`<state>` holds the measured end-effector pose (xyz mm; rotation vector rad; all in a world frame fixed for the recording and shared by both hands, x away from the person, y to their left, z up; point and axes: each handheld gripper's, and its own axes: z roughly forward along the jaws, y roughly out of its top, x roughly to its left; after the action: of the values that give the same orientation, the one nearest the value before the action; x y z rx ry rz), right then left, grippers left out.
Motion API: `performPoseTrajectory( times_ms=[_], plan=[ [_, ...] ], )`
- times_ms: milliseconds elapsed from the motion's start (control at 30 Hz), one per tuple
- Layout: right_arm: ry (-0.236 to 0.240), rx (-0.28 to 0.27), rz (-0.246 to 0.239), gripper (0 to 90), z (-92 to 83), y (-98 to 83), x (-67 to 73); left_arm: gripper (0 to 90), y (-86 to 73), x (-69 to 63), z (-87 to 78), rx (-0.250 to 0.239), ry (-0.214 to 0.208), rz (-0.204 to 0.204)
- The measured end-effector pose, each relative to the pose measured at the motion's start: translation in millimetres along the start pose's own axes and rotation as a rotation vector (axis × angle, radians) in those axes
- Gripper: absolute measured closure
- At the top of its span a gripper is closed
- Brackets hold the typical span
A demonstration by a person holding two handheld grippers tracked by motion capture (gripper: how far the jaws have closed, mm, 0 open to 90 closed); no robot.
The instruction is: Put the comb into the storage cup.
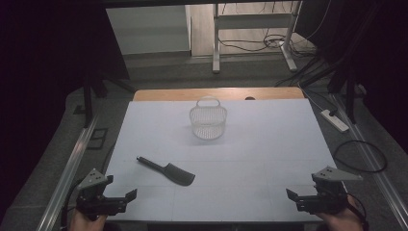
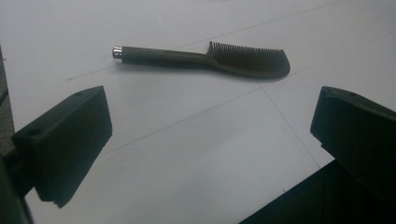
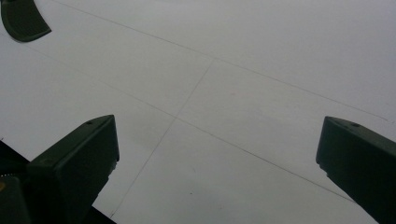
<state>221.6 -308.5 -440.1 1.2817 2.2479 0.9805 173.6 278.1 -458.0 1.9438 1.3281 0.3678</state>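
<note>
A dark comb (image 1: 167, 170) with a long handle lies flat on the white table cover, left of centre. Behind it, near the middle back, stands a white mesh basket (image 1: 208, 122) with a handle. My left gripper (image 1: 126, 196) rests at the front left corner, open, nothing between its jaws. In the left gripper view the comb (image 2: 205, 59) lies ahead of the open gripper (image 2: 210, 126), teeth up. My right gripper (image 1: 294, 196) sits at the front right corner, open and empty. The right gripper view has the comb's tip (image 3: 21, 19) at top left, far from the gripper (image 3: 217, 140).
The white cover (image 1: 260, 144) spans most of the wooden table (image 1: 168, 94). Metal rails (image 1: 67, 168) run along both sides. A power strip (image 1: 335, 120) and cables lie on the floor at right. A desk frame (image 1: 216, 43) stands beyond the table.
</note>
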Motion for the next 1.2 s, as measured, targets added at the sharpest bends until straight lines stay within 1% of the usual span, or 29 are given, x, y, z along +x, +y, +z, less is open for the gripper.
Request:
performPoseTrajectory(
  times_ms=[333,433,500,633,833,1033,1133,1200],
  plan=[
    [0.004,-0.003,-0.002,0.0,0.1,0.2,0.0,0.0,2.3,1.1,2.4,0.006,-0.003,0.000],
    [0.004,0.001,-0.003,0.0,0.3,0.4,0.2,0.0,3.9,0.9,3.5,0.005,-0.020,-0.001],
    [0.003,0.002,-0.004,0.0,0.6,0.5,0.3,0.0,4.4,0.7,3.9,0.007,-0.020,0.002],
    [0.003,0.004,-0.004,0.0,0.7,0.6,0.3,0.0,7.5,0.7,7.1,0.014,-0.036,0.003],
    [0.004,0.007,-0.004,0.1,1.0,0.6,0.2,0.0,12.1,0.9,10.5,0.018,-0.037,0.017],
    [0.006,0.009,-0.004,0.1,1.4,0.7,0.2,0.0,17.1,6.1,19.6,0.033,-0.070,0.022],
    [0.006,0.011,-0.004,0.2,1.5,0.8,0.1,0.0,18.8,8.3,21.6,0.025,-0.081,0.016],
    [0.007,0.012,-0.004,0.2,1.6,0.9,0.0,0.0,19.5,8.8,22.1,0.028,-0.080,0.020]
  ],
)
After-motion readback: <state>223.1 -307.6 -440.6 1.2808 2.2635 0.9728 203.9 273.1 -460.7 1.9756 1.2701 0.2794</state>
